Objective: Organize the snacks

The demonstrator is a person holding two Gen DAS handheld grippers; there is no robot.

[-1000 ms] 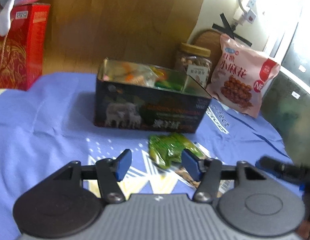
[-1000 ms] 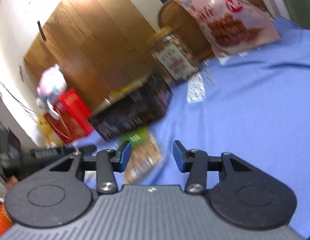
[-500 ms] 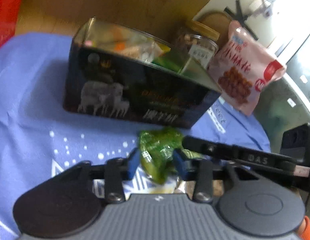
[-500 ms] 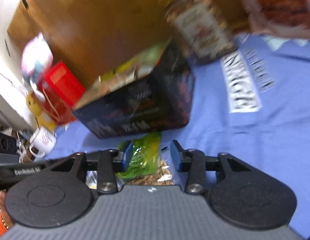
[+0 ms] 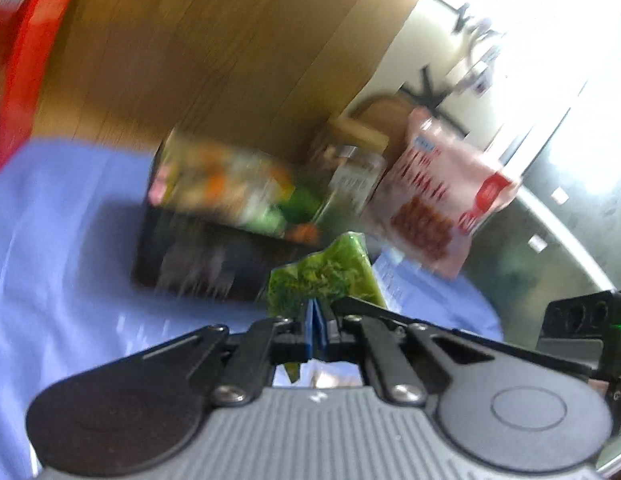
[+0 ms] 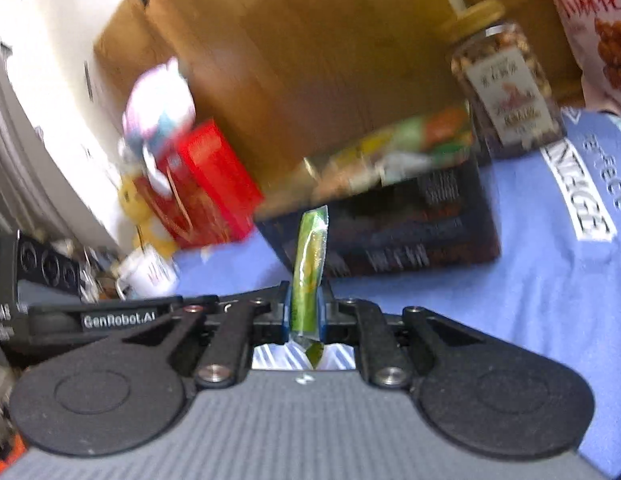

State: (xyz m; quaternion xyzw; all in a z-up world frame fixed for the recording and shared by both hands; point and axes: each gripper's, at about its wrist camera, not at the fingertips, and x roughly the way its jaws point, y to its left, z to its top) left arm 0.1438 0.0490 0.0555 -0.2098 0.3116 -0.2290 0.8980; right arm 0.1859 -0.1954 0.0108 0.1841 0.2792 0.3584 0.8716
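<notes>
Green packet (image 5: 324,276) pinched in left jaws — second packet (image 6: 309,264) (edge-on) pinched in right jaws.

a brown wooden panel (image 5: 214,60) is seen far ahead of the claw. a pale wall (image 5: 434,44) lies ahead to its right, washed by bright window light (image 5: 558,12). a blue cloth (image 6: 550,280) is spread below.
</notes>
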